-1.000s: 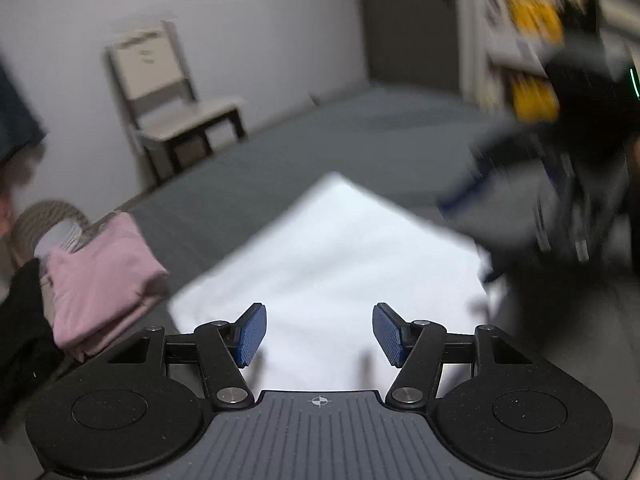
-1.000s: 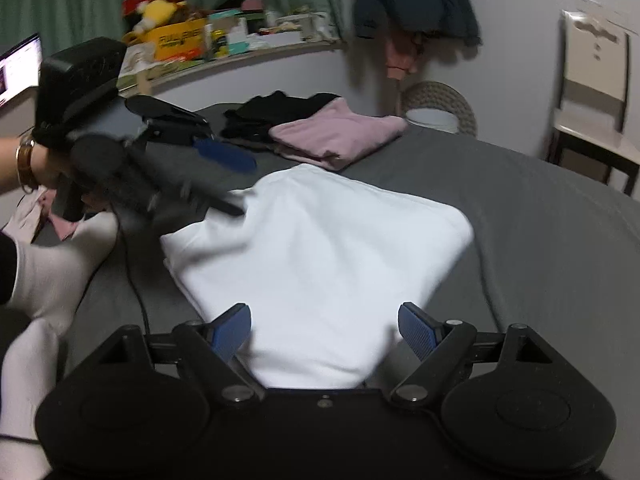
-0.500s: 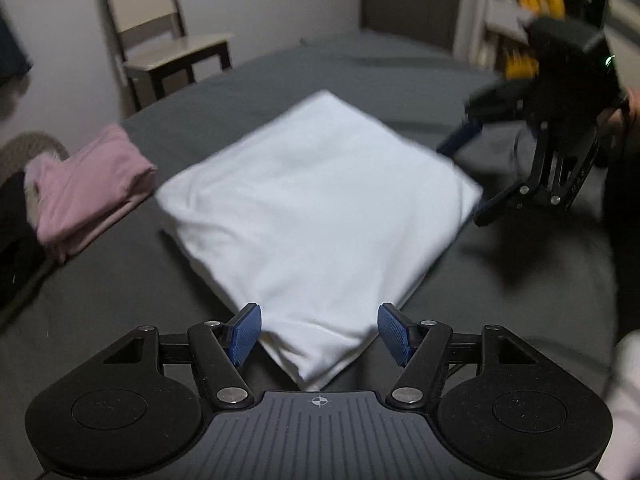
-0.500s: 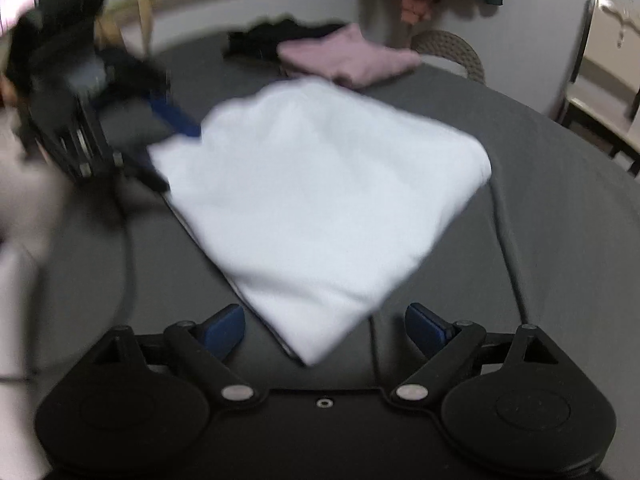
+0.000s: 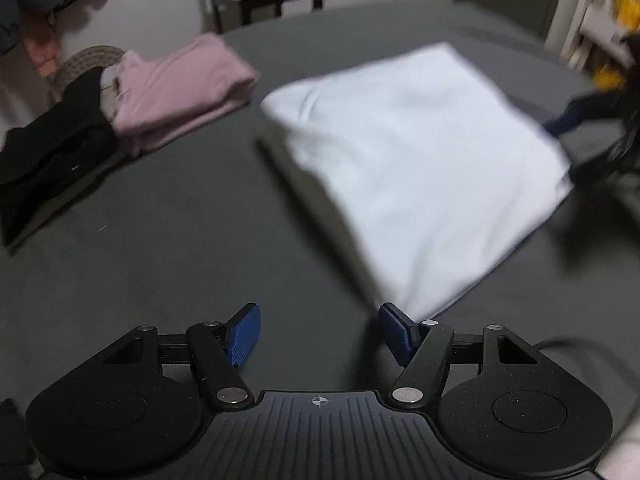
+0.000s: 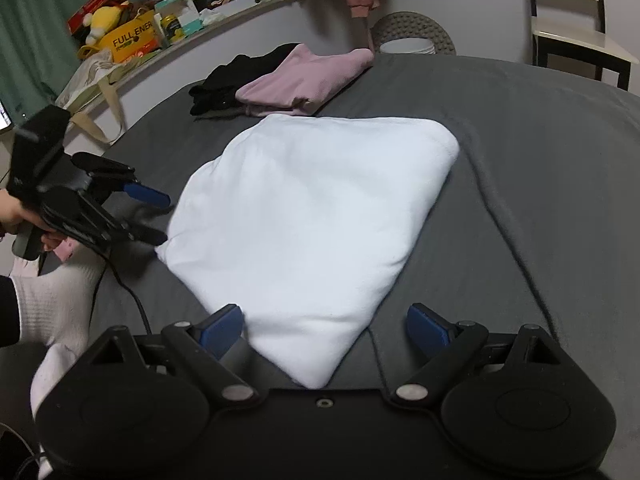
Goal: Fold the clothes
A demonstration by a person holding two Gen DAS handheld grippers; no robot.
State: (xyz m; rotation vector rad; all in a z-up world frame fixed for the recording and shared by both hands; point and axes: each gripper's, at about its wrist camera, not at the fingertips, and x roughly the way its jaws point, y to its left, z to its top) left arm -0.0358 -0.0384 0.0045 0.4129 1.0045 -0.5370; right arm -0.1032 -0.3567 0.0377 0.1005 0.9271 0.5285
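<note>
Only the right wrist view catches the cluttered shelf (image 6: 168,36). Folded white garment (image 6: 312,216), soft and squarish, lies on the grey bed (image 6: 520,152). Left gripper (image 5: 319,334) and right gripper (image 6: 324,330) both spread wide, gripping nothing.

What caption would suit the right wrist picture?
Folded white garment on a grey bed, both grippers open beside it.

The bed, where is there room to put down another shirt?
The bare grey sheet between the folded white garment and the chair side is free. So is the patch in front of the left claw, beside the black clothes. It is crowded by the folded pink garment, which nearly touches the white one's corner.
</note>
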